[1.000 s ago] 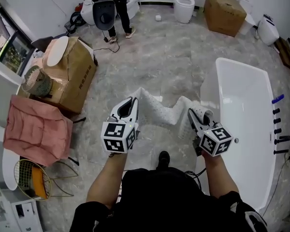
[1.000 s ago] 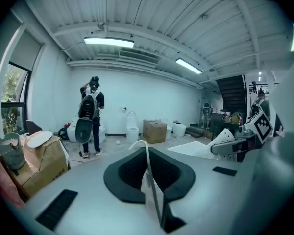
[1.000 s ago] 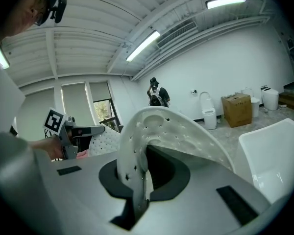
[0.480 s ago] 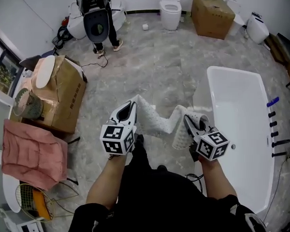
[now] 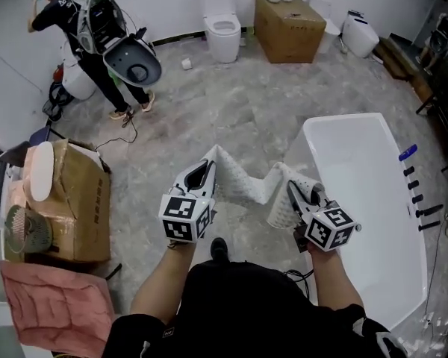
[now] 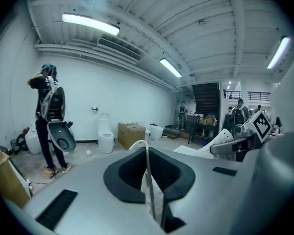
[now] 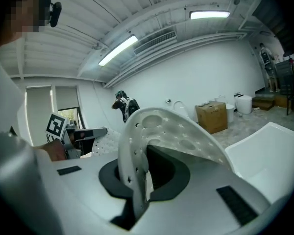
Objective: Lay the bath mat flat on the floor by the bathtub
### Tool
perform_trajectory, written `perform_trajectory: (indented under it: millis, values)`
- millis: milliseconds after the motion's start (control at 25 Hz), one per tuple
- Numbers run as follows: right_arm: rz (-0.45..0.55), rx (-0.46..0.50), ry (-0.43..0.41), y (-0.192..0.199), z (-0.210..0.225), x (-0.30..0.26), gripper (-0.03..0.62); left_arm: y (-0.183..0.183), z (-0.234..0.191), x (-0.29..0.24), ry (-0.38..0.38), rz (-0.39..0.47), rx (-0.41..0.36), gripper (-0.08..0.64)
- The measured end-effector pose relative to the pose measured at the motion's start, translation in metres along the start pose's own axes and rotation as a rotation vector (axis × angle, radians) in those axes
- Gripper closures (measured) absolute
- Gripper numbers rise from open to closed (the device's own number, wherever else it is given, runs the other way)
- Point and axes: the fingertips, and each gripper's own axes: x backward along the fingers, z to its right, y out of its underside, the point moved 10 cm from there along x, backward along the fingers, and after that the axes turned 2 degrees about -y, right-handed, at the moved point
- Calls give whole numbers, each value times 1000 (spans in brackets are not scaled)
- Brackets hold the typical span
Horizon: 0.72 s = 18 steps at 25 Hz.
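The white rubber bath mat [image 5: 246, 186] is dotted with small holes and round dimples. Beyond the left gripper [image 5: 206, 166], the stone floor [image 5: 239, 103] is mottled grey.

On the grey floor [image 5: 239, 103] I see a white bathtub [image 5: 362, 200], a toilet [image 5: 222, 27] and a cardboard box [image 5: 287, 27].

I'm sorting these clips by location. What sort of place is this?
Probably a bathroom-fixture showroom or warehouse, not a home bathroom: a freestanding bathtub stands on an open stone-look floor, a toilet sits beside a cardboard box, and there are long strip lights overhead.
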Motion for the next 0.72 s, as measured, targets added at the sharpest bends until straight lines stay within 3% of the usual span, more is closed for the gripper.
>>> perform_trajectory:
  millis: [280,720]
  values:
    - [69,-71,155,-16,18,-17,571,-21,-32,-70,128,-31,-28,545]
    - [123,-164,312,16,90,33,571,-14,42,-165,309,-107,-91,546]
